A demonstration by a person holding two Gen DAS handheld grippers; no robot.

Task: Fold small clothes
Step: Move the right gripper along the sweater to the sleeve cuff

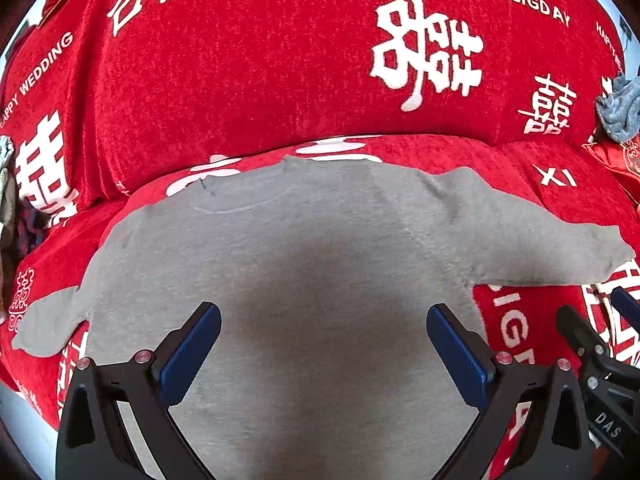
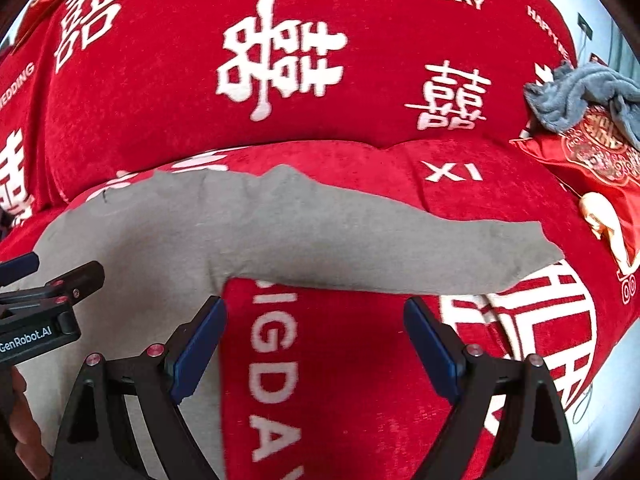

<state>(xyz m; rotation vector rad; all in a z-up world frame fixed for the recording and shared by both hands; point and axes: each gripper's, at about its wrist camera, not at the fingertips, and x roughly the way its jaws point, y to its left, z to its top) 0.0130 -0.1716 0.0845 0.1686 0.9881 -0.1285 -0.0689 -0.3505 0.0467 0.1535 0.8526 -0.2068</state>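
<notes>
Spread flat on red wedding cover [image 1: 248,80], limp grey top [image 1: 304,248] best pinched at right sleeve [image 2: 460,256]; left gripper [image 1: 324,344] and right gripper [image 2: 316,340] both gaping wide, empty.

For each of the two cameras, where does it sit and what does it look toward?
Left wrist: on the left gripper, over the grey shirt; own open fingers show, the right gripper at the edge.
Right wrist: on the right gripper, over the red cover below the shirt's sleeve; the left gripper at the edge.
Shared: shirt, cover, grey towel.
</notes>
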